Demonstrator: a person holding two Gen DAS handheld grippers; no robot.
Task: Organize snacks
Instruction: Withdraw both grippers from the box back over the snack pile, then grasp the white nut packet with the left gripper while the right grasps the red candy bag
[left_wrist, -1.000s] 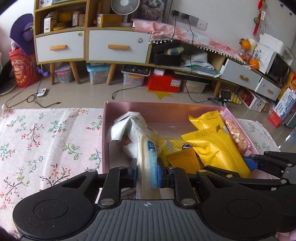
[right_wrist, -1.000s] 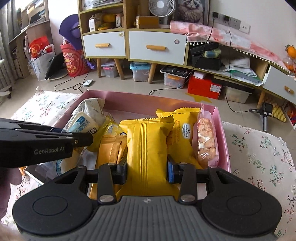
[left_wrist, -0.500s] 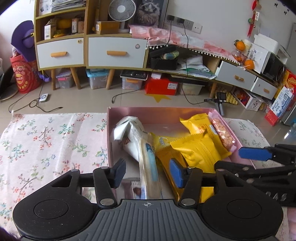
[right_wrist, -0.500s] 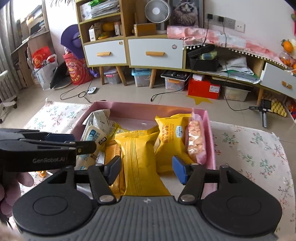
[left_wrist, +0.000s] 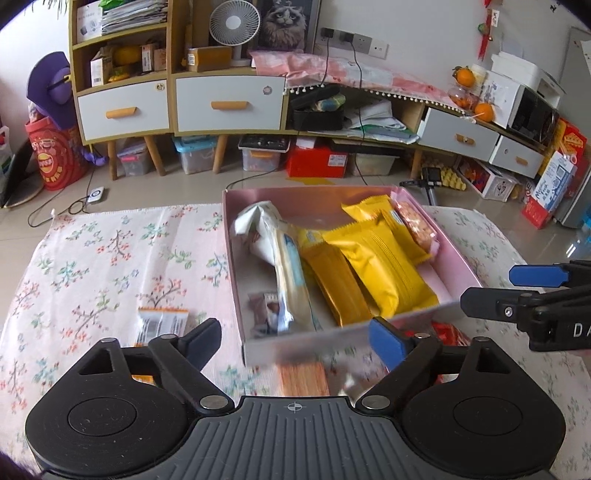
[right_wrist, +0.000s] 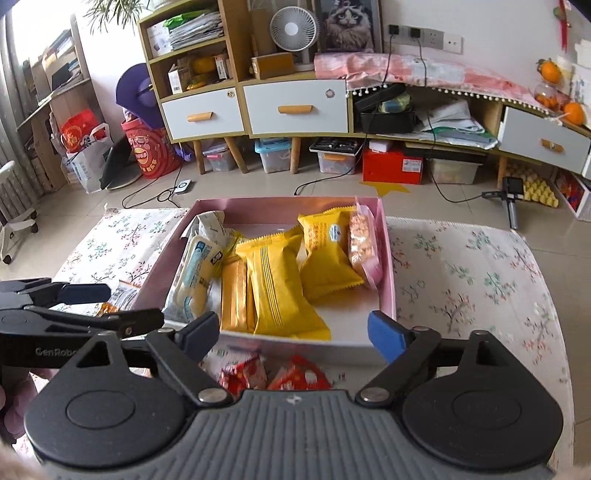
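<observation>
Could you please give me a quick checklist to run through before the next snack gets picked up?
1. Left gripper empty, jaws opening: ok.
2. Right gripper empty, jaws opening: ok.
3. Pale long packet and large yellow packet lie inside the pink box: ok.
4. Loose snacks remain on the cloth, such as the red packets and orange-striped packet: ok.
5. Room left in the box: cannot tell.

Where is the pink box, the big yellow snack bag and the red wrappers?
pink box (right_wrist: 388, 280), right wrist view, right wall.
big yellow snack bag (right_wrist: 275, 284), right wrist view, middle.
red wrappers (right_wrist: 295, 376), right wrist view, nearest wrapper.
</observation>
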